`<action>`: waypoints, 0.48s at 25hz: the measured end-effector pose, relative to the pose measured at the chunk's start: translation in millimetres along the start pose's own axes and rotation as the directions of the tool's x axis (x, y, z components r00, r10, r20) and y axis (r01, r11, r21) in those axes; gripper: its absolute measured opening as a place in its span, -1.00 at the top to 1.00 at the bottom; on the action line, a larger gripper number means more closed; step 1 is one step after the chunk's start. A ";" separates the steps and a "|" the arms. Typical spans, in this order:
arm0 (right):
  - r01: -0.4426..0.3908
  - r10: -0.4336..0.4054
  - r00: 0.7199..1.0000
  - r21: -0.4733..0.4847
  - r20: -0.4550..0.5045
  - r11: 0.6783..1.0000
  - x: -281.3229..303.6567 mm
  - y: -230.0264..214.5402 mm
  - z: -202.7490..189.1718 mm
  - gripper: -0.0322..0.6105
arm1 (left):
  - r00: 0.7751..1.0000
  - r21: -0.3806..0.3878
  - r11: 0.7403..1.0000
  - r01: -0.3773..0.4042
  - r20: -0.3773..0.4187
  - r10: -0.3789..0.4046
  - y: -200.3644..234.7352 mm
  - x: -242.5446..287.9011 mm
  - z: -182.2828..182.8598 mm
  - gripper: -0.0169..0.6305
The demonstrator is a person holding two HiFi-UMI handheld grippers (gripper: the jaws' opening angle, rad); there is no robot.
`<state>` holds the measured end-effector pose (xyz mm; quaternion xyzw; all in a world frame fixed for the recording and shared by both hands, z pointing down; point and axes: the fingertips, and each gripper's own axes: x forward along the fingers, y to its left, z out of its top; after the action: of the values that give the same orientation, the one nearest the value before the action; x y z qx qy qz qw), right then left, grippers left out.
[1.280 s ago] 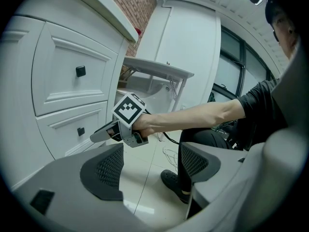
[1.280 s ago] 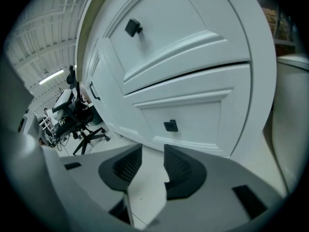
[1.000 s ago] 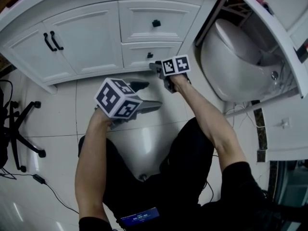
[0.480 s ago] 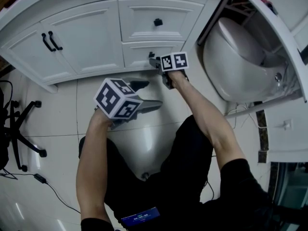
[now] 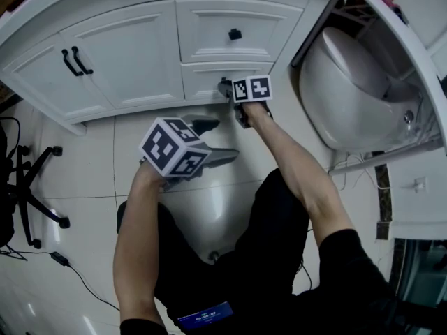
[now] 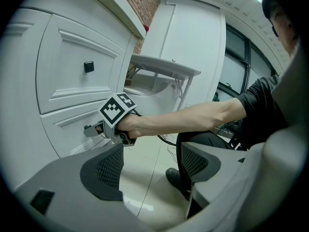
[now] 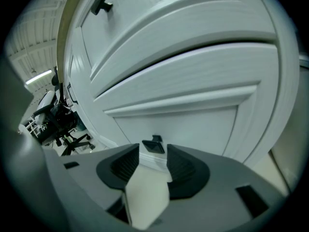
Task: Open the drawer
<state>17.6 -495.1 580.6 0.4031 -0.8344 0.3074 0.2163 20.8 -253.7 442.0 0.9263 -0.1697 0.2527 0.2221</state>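
The white cabinet (image 5: pixel 126 54) runs across the top of the head view, with two drawers stacked right of centre. The lower drawer (image 5: pixel 209 75) sits shut, its front level with the frame around it. The right gripper (image 5: pixel 225 87) is pushed up against this front at upper centre, its marker cube just behind. In the right gripper view its fingers (image 7: pixel 126 166) stand slightly apart, one on each side of the small black knob (image 7: pixel 153 145) of the lower drawer. The knob lies in the gap at their tips, with a thin sliver of space on each side, so they are not pinching it. The upper drawer (image 5: pixel 230 23) also sits shut, and its own black knob (image 5: pixel 235 34) is well apart from both grippers. The left gripper (image 5: pixel 222 139) hangs lower, near the middle of the frame over the pale tiled floor (image 5: pixel 84 159), clear of the cabinet. In its own view its fingers (image 6: pixel 108 170) are spread wide with only floor between them. Two cabinet doors with black handles (image 5: pixel 73 61) fill the upper left. A white toilet (image 5: pixel 349 89) sits at the upper right, and a black office chair (image 5: pixel 28 187) stands at the left edge.
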 end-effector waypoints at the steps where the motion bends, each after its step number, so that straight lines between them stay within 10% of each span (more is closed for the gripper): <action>1: 0.007 -0.007 1.000 -0.003 0.002 1.000 1.0 0.0 0.9 0.25 | 1.000 0.001 1.000 -0.001 0.000 0.001 0.3 -0.4 -0.3 -0.21; 12: 0.063 -0.063 0.998 0.018 0.024 0.998 6.3 -3.6 6.4 0.26 | 1.000 0.011 1.000 -0.001 0.001 0.001 0.6 -3.8 0.1 -0.21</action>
<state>16.1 -504.7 581.1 0.4349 -0.8211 0.3028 0.2121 17.4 -253.5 440.0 0.9274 -0.1691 0.2535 0.2169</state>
